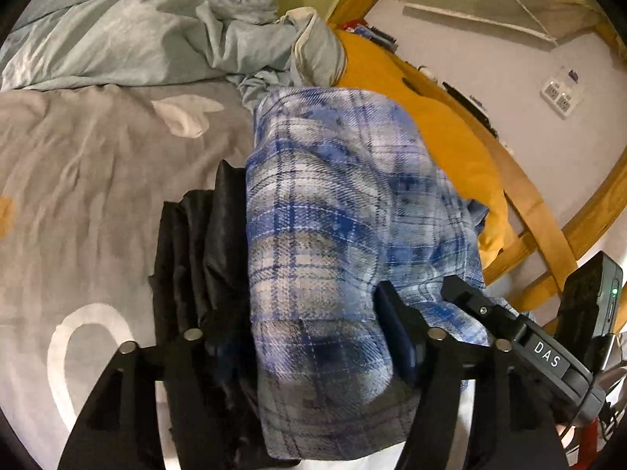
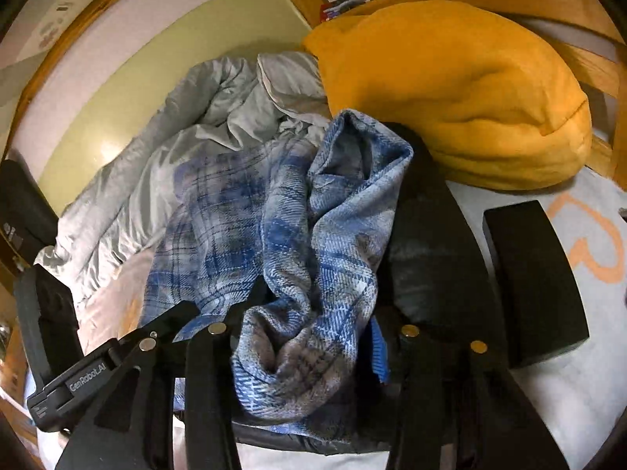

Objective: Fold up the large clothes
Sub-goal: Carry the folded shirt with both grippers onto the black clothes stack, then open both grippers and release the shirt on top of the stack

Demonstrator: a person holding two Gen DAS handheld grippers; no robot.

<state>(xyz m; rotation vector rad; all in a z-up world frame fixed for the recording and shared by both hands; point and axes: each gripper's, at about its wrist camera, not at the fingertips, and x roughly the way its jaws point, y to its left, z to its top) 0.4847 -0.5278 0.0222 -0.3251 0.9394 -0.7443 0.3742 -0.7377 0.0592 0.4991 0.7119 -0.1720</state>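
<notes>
A blue and white plaid garment (image 1: 325,235) with a black lining (image 1: 196,258) is held up over the bed between both grippers. My left gripper (image 1: 313,337) is shut on the plaid garment, with cloth bunched between its fingers and hanging over them. My right gripper (image 2: 313,333) is shut on another bunch of the same plaid garment (image 2: 298,258); its black lining (image 2: 427,243) lies by the right finger. The right gripper's body shows at the right of the left wrist view (image 1: 544,352). The left gripper's body shows at the lower left of the right wrist view (image 2: 78,384).
The bed has a grey sheet with white and orange hearts (image 1: 78,196). A crumpled pale blue duvet (image 1: 137,35) lies at the far side. A large yellow cushion (image 2: 462,90) rests against the wooden bed frame (image 1: 540,211). A black block (image 2: 537,278) lies on the sheet.
</notes>
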